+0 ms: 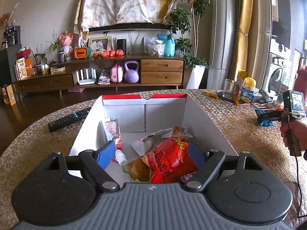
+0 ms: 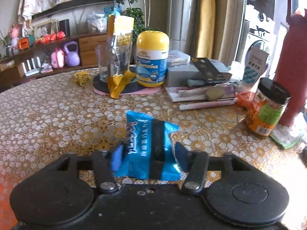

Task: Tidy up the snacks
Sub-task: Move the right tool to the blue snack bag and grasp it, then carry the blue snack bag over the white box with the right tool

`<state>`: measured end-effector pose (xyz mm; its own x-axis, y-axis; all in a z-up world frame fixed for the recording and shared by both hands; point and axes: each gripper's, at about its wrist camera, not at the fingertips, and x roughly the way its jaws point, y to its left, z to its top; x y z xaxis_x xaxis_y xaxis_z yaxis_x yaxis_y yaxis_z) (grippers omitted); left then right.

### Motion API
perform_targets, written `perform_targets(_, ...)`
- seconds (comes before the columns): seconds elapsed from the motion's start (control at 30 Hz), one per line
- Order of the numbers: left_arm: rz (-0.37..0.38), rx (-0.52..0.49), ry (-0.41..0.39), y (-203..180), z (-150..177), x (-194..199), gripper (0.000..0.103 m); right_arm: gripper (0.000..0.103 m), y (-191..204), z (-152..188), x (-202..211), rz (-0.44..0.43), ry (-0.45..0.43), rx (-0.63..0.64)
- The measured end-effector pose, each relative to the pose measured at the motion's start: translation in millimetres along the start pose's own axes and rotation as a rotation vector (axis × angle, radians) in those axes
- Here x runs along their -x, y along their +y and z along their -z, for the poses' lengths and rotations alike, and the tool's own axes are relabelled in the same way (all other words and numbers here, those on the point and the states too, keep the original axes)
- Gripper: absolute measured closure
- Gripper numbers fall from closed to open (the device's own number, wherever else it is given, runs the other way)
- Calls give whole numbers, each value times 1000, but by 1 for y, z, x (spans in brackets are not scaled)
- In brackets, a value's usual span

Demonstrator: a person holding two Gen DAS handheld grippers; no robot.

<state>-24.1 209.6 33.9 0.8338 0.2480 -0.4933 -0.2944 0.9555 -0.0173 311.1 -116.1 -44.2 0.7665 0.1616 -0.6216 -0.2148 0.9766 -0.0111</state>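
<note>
A left gripper [image 1: 151, 153] hangs over an open white cardboard box [image 1: 203, 122] with a red rim, its blue-padded fingers [image 1: 105, 154] spread wide apart. Between them, inside the box, lies a red snack bag [image 1: 168, 159], with a white packet [image 1: 144, 145] behind it and a small white bottle [image 1: 120, 157] just beside the left finger. The box sits on a table [image 1: 230, 118] covered in a gold floral cloth. A black remote [image 1: 68, 118] lies left of the box. At the far right, a hand holds the right gripper [image 1: 264, 116] above a blue packet [image 1: 265, 122].
</note>
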Motion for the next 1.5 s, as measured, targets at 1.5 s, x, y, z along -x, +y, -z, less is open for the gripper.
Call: perform_targets(1.5, 51, 1, -25, 9, 19, 17, 20, 58, 227, 29, 234, -585, -122, 239)
